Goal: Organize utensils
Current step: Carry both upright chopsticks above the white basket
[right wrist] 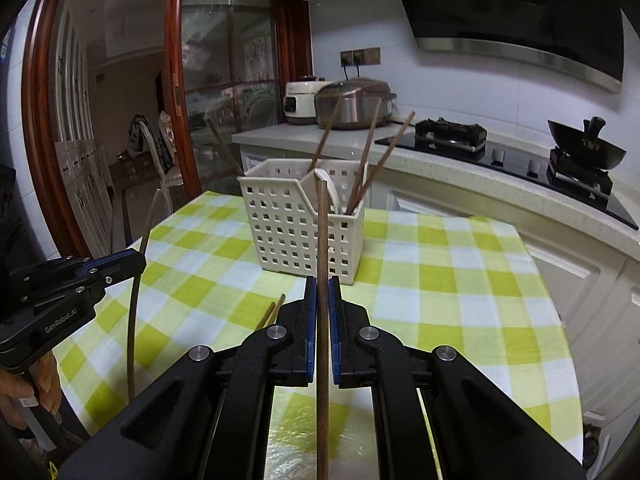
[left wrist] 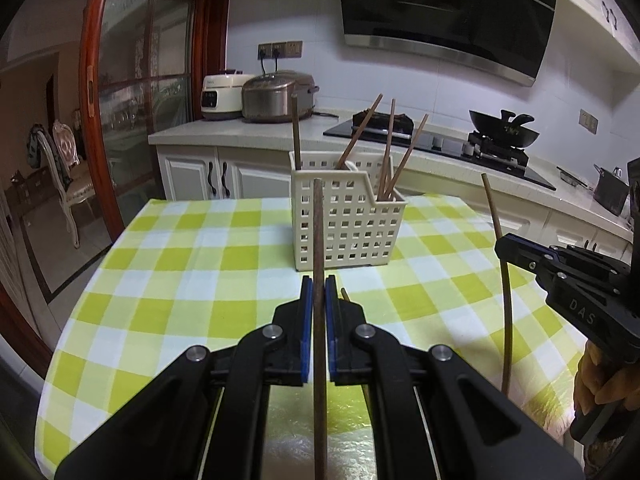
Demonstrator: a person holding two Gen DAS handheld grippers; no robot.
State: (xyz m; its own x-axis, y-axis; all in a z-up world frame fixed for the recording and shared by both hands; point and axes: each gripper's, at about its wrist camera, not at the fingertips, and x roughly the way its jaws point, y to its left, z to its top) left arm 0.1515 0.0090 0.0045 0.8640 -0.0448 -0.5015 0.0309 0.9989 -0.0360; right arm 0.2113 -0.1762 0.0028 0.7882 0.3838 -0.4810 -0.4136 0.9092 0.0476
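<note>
A cream slotted utensil basket [left wrist: 344,220] [right wrist: 304,224] stands on the green checked tablecloth with several brown chopsticks [left wrist: 390,152] [right wrist: 368,156] leaning in it. My left gripper [left wrist: 319,288] is shut on an upright brown chopstick [left wrist: 318,232], a little in front of the basket. In the right wrist view my right gripper [right wrist: 322,288] is shut on another upright chopstick [right wrist: 322,232]. Each gripper shows in the other's view: the right one [left wrist: 505,246] with its chopstick [left wrist: 505,292], the left one [right wrist: 138,264] with its chopstick [right wrist: 138,292]. More chopsticks [right wrist: 272,314] [left wrist: 345,294] lie on the cloth.
A white spoon handle [right wrist: 330,188] rests in the basket. Behind the table runs a counter [left wrist: 240,130] with two rice cookers [left wrist: 276,98], a hob and a black wok [left wrist: 504,126]. A glass sliding door [left wrist: 132,92] stands to the left. A person's hand [left wrist: 608,380] holds the right gripper.
</note>
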